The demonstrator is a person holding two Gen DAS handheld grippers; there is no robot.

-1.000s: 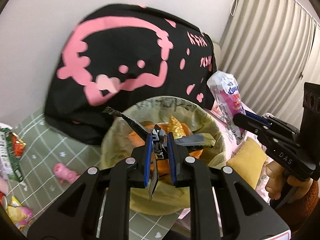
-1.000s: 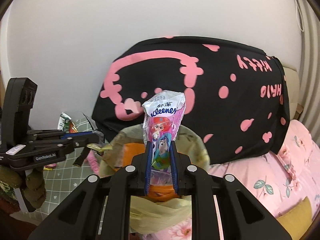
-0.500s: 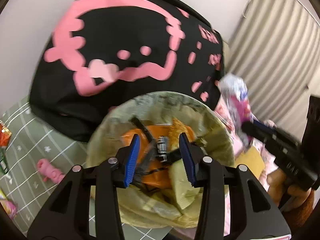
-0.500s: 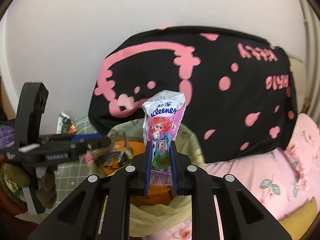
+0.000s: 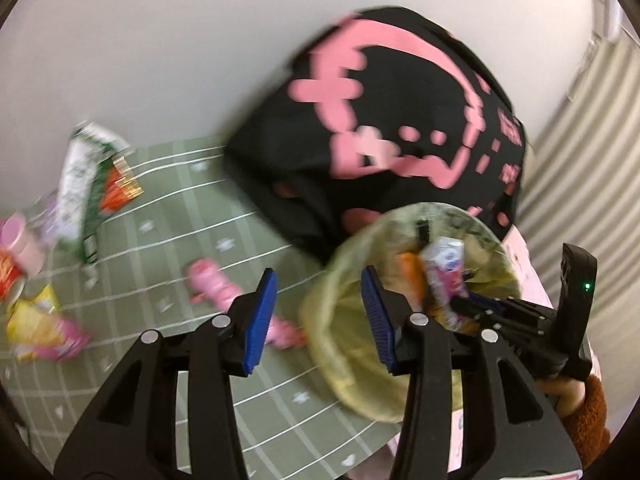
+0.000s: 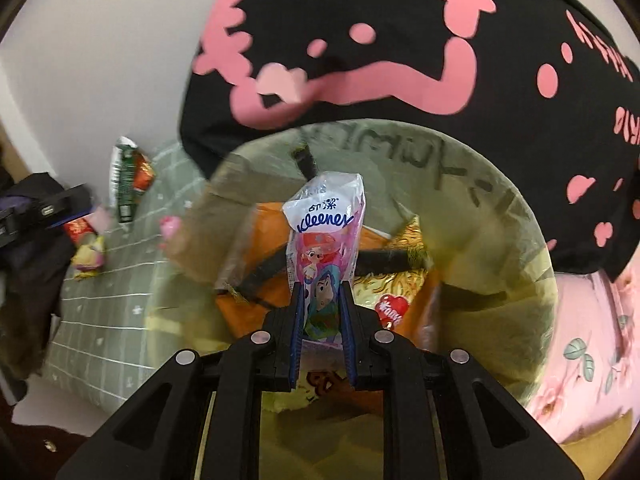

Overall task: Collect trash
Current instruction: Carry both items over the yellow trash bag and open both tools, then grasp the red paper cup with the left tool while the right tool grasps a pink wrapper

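Note:
A yellow-green trash bag (image 6: pixel 520 236) (image 5: pixel 340 292) stands open on the bed with orange, gold and black wrappers inside. My right gripper (image 6: pixel 322 292) is shut on a pink-and-white tissue pack (image 6: pixel 324 232) (image 5: pixel 444 264), held upright over the bag's mouth. My left gripper (image 5: pixel 318 280) hangs left of the bag's rim, its jaws opening with nothing between them. A pink wrapper (image 5: pixel 212 280) lies on the green checked sheet (image 5: pixel 168 220) just beyond the left fingers. A green-and-white packet (image 5: pixel 80 184) (image 6: pixel 126 176) and a yellow-pink wrapper (image 5: pixel 40 320) (image 6: pixel 90 258) lie further left.
A big black cushion with pink print (image 5: pixel 400 128) (image 6: pixel 400 40) leans on the wall behind the bag. A pink floral cover (image 6: pixel 592 352) lies to the right, a striped curtain (image 5: pixel 580 140) beyond. A pink cup (image 5: pixel 22 244) sits at the far left.
My left gripper let go of a dark wrapper into the bag, opened, and swung left toward the green sheet. My right gripper sank with the tissue pack to just over the bag's mouth.

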